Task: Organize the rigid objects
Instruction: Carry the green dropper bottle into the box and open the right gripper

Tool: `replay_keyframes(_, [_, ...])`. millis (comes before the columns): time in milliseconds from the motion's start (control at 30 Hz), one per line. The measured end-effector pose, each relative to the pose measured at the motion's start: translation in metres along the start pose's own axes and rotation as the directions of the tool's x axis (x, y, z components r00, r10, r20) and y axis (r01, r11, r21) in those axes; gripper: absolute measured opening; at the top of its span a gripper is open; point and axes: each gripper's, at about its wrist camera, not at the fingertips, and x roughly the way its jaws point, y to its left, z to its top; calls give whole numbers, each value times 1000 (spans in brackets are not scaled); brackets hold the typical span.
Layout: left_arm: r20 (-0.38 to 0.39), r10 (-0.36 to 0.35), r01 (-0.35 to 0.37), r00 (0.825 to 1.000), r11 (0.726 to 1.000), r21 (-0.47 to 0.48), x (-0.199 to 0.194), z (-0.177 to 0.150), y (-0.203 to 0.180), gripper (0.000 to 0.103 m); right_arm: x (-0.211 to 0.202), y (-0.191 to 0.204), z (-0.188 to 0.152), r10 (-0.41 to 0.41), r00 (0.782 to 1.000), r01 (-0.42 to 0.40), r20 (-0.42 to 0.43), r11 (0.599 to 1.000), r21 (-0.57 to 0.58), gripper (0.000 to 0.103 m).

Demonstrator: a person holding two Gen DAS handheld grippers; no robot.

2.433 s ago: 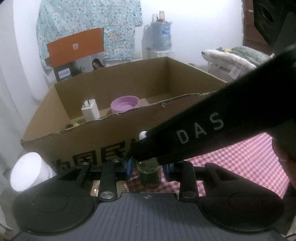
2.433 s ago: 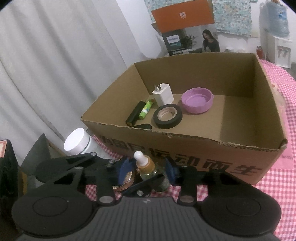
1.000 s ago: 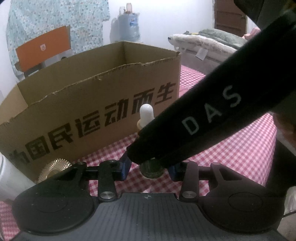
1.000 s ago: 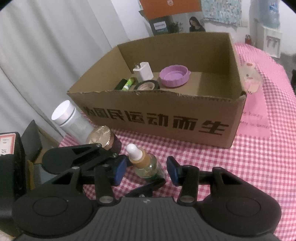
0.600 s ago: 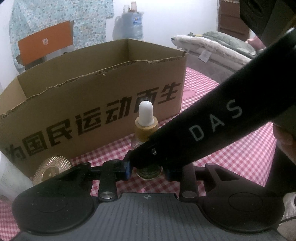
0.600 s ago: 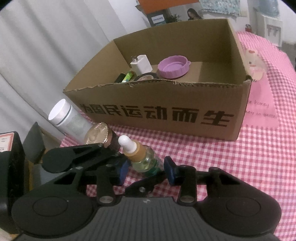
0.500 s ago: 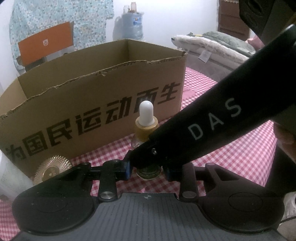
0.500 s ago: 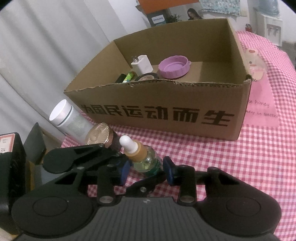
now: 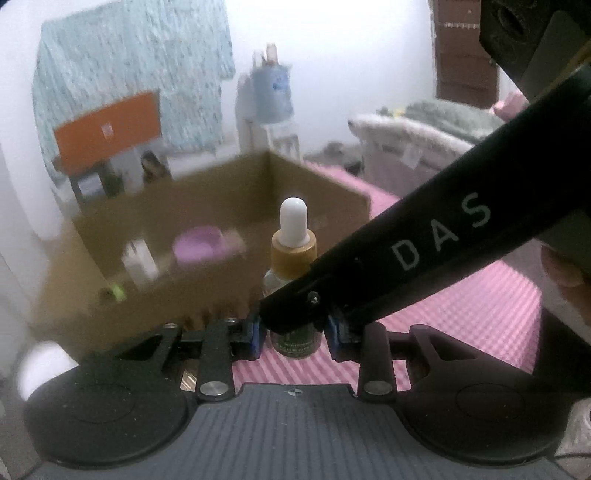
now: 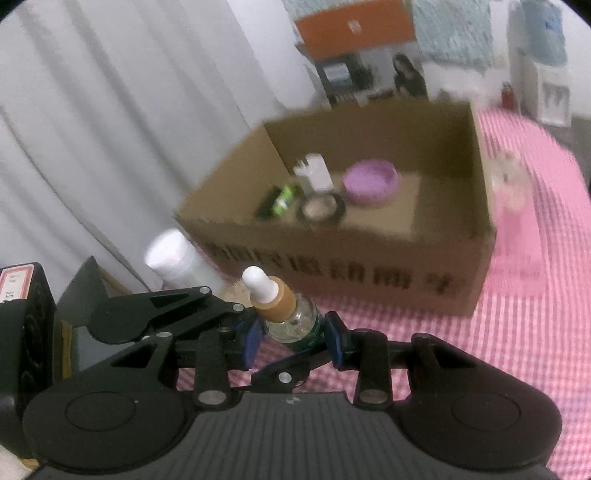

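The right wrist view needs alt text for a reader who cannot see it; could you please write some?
The right gripper grips a small clear glass dropper bottle with a tan collar and white bulb, tilted left. Beyond it, blurred, an open brown cardboard box on a pink checked tablecloth holds a purple round lid and a white charger plug.

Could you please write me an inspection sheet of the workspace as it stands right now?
Surface: pink checked tablecloth.
Job's things: dropper bottle, white bulb and tan collar, tilted between both claws. Open cardboard box holds a white charger, purple lid, tape roll, green tube and a dark stick.
Clutter: white-capped jar beside the box.
Grippers: left claw and right claw both closed on the bottle.
Cables: nothing seen.
Surroundings: white curtain, orange-topped carton, water dispenser.
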Motion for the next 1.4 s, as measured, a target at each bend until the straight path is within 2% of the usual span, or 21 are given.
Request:
replay_keyframes(167, [39, 35, -35, 999, 999, -2, -12, 34, 8, 31, -19, 10, 33, 28, 998, -25, 53, 998, -57, 40])
replay_keyframes(367, [42, 60, -60, 997, 998, -21, 5, 62, 23, 31, -12, 7, 76, 52, 997, -46, 59, 994, -98, 40])
replay_keyframes(500, [4, 64, -64, 998, 997, -50, 29, 71, 36, 31, 7, -12, 98, 67, 997, -64, 27, 995, -80, 40])
replay_keyframes(667, [-76, 35, -44, 996, 993, -113, 64, 73, 54, 31, 43, -38, 116, 75, 996, -78, -54, 996, -42, 40])
replay_keyframes(933, [-197, -19, -22, 980, 979, -202, 107, 64, 77, 31, 96, -64, 119, 60, 983, -64, -171, 998, -17, 38])
replay_keyframes(1100, [-230, -61, 3, 971, 970, -244, 116, 60, 85, 33, 112, -74, 118, 60, 974, -61, -218, 998, 0, 37])
replay_keyframes(1300, [-260, -78, 15, 962, 971, -238, 122, 53, 84, 33, 126, -75, 110, 34, 963, -44, -267, 998, -34, 37])
replay_keyframes(1400, [-267, -101, 27, 959, 963, -267, 123, 51, 87, 34, 130, -75, 108, 19, 959, -35, -282, 998, -50, 37])
